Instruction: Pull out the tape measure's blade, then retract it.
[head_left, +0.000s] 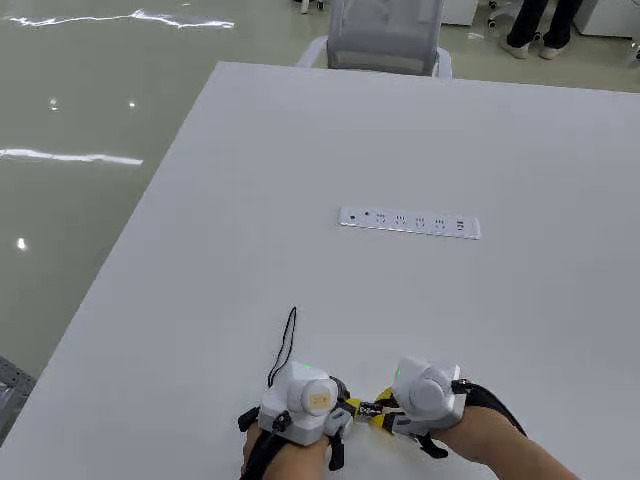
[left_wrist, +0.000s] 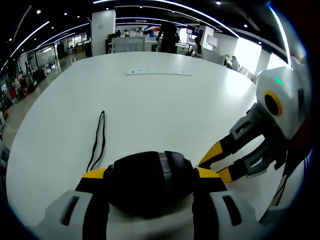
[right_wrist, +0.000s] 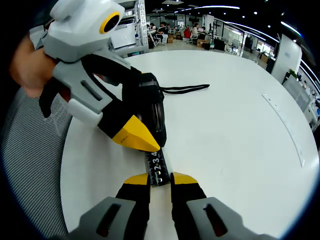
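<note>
Two grippers meet at the white tabletop's near edge. Left gripper closed around the black tape measure case; right gripper pinches its thin marked blade, barely out (likely springy, slick: hold flat, near the tip).

tape measure: black case. blade: black, white numerals. cord: black. left gripper, right gripper: grey-white, yellow-tipped. table, power strip: white. floor: glossy grey-green. chair: pale grey.
</note>
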